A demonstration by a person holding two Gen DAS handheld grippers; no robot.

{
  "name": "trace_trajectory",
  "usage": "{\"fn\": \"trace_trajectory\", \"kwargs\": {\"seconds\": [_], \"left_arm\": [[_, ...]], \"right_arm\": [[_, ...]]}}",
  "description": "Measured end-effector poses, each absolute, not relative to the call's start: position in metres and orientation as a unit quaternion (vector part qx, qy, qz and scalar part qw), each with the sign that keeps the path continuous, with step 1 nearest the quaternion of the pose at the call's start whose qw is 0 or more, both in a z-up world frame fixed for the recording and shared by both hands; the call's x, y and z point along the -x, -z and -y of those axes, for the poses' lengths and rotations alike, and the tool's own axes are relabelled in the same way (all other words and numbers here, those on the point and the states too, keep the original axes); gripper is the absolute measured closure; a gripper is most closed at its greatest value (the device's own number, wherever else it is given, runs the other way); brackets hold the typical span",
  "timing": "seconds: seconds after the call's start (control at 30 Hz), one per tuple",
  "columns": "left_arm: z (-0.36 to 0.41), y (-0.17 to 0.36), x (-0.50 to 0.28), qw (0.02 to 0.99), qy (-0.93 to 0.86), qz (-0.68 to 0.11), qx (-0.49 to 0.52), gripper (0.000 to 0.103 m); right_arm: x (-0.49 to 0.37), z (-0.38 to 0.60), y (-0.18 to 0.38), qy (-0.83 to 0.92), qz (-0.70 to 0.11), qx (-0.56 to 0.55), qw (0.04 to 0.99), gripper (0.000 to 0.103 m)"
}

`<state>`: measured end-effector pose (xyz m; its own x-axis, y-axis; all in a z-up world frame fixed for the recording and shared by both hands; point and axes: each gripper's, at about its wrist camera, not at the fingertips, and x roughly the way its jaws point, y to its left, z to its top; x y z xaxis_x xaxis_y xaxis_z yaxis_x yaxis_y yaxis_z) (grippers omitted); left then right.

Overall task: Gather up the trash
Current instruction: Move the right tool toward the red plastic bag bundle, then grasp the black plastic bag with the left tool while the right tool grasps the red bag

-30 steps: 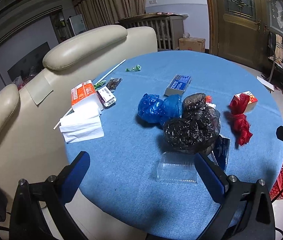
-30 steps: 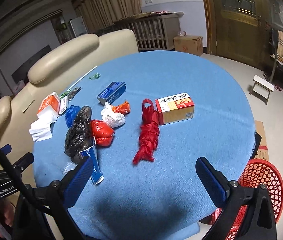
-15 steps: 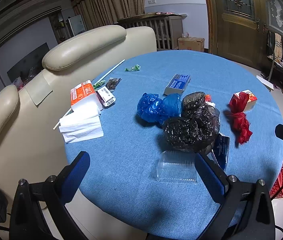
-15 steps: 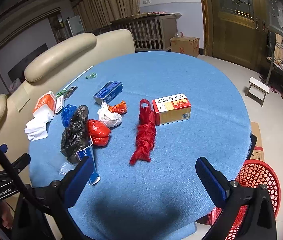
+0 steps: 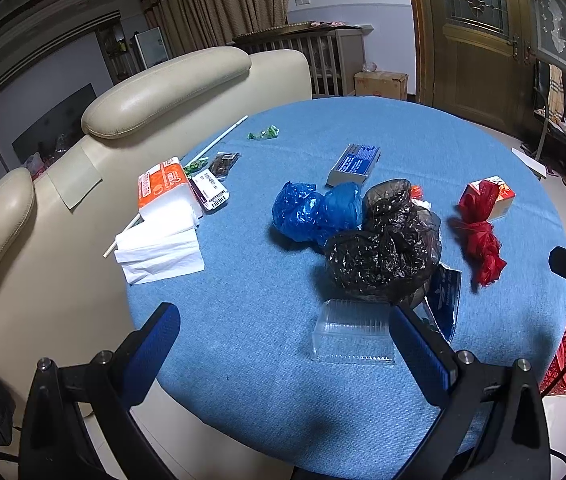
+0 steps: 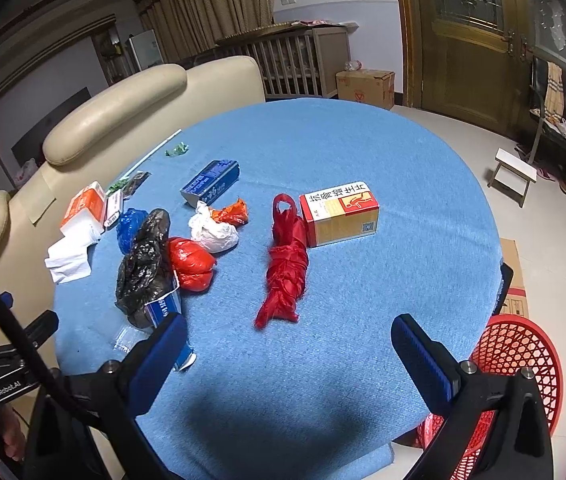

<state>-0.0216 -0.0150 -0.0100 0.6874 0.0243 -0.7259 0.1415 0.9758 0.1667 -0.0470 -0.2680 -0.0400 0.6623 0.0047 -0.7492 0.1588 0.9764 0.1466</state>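
Trash lies scattered over a round table covered in blue cloth (image 6: 363, 152), most of it on the near and left part. Nearest the left gripper (image 5: 283, 344), whose blue-padded fingers stand wide apart over the table edge with nothing between them: a clear ribbed plastic tray (image 5: 353, 336), lying flat, empty. Just behind it a crumpled black plastic bag (image 5: 383, 248), glossy, lumped in two masses, resting partly over a dark blue foil packet (image 5: 447, 292). Touching the black bag's far left side, a bunched blue plastic bag (image 5: 315, 210). The right gripper (image 6: 283, 356) is likewise spread wide and empty, above bare cloth. Ahead of it a twisted red plastic bag (image 6: 287, 264), handle loop pointing away, lying just beside a yellow-and-red carton (image 6: 341, 216) printed with characters. To the left, a knotted red bag (image 6: 191, 262) touches the black bag; behind it a white bag (image 6: 213, 232) and a small orange wrapper (image 6: 231, 212). Farther off, a blue box (image 6: 211, 182). At the left edge, white tissues (image 5: 159, 248) spill from an orange-and-white pack (image 5: 161, 186); a barcode-labelled packet (image 5: 211, 188), a dark wrapper (image 5: 224, 162), a long white stick (image 5: 219, 138) and a green scrap (image 5: 263, 133) lie beyond. Red mesh basket (image 6: 523, 344) stands on the floor below the table's right edge, partly cut off; contents cannot be made out. Cream padded chairs (image 5: 163, 92) press against the table's far left.
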Motion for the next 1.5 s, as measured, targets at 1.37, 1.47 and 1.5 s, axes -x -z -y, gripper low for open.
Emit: {"fn": "trace_trajectory", "kwargs": {"seconds": [1.37, 1.47, 1.5], "left_arm": [[0.057, 0.068, -0.101, 0.825, 0.237, -0.513, 0.028, 0.063], [0.056, 0.056, -0.091, 0.836, 0.238, -0.495, 0.019, 0.063], [0.055, 0.05, -0.087, 0.84, 0.239, -0.487, 0.016, 0.064]], "right_arm": [[-0.065, 0.29, 0.125, -0.003, -0.47, -0.175, 0.865, 0.065], [-0.047, 0.296, 0.112, -0.009, -0.453, -0.179, 0.873, 0.065], [-0.039, 0.301, 0.107, -0.012, -0.446, -0.189, 0.875, 0.065]]}}
